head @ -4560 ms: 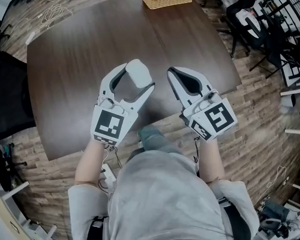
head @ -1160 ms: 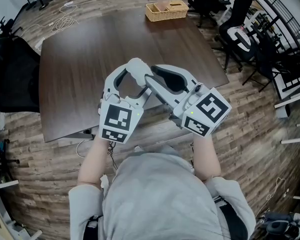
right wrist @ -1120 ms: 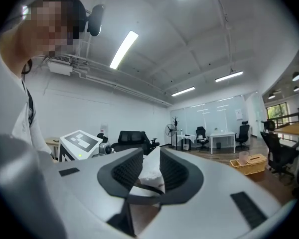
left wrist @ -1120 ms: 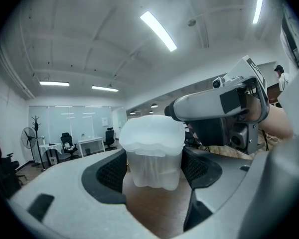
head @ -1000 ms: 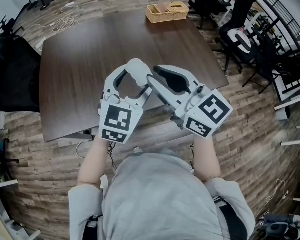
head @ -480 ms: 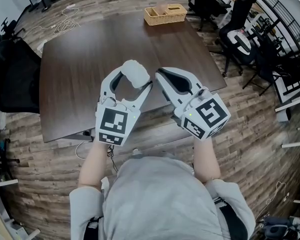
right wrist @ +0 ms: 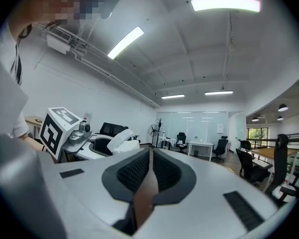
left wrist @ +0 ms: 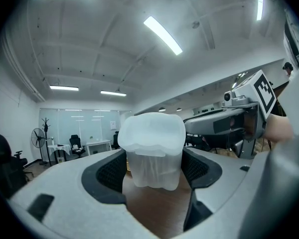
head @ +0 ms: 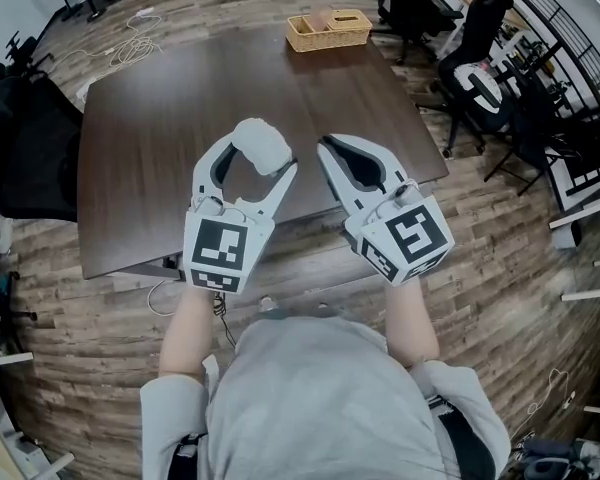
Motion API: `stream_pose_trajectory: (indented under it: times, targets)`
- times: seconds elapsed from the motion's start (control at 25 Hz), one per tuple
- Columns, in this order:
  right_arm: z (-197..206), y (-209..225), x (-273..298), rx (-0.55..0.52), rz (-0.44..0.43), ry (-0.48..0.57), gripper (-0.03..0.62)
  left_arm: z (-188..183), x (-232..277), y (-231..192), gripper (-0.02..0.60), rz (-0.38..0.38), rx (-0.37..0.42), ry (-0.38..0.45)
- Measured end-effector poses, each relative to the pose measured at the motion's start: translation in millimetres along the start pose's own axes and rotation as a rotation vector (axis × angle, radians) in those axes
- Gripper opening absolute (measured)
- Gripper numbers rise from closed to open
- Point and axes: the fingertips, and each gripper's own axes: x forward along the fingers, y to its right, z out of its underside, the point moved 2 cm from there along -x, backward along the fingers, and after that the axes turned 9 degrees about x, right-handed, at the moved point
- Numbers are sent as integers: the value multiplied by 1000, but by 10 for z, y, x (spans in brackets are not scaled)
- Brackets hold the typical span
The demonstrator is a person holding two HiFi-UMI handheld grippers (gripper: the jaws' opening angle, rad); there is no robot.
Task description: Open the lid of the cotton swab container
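The cotton swab container (head: 261,141) is a small translucent white tub with a white lid (left wrist: 152,130) on top. My left gripper (head: 263,156) is shut on it, with a pad pressed to each side of the tub (left wrist: 153,159), and holds it upright above the dark table (head: 170,88). My right gripper (head: 326,149) hangs just to its right, apart from it, with the jaws shut and nothing between them (right wrist: 150,156). The right gripper view shows the container (right wrist: 120,142) off to the left, and its lid looks tilted there.
A wicker basket (head: 327,30) stands at the table's far edge. Office chairs (head: 480,63) crowd the right side and a black chair (head: 25,138) stands at the left. Cables (head: 130,23) lie on the wooden floor beyond the table.
My right gripper, whose tips were at the container a second ago, has drawn back to the right and shut. The left gripper has shifted slightly left and away with the container.
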Motion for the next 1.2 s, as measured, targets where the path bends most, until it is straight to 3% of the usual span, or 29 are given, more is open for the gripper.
stream_pose_trajectory:
  times: [1.2]
  targets:
    - [-5,284,-906,-23,93,28,28,-99,-520,194,325,-236,-102,-13]
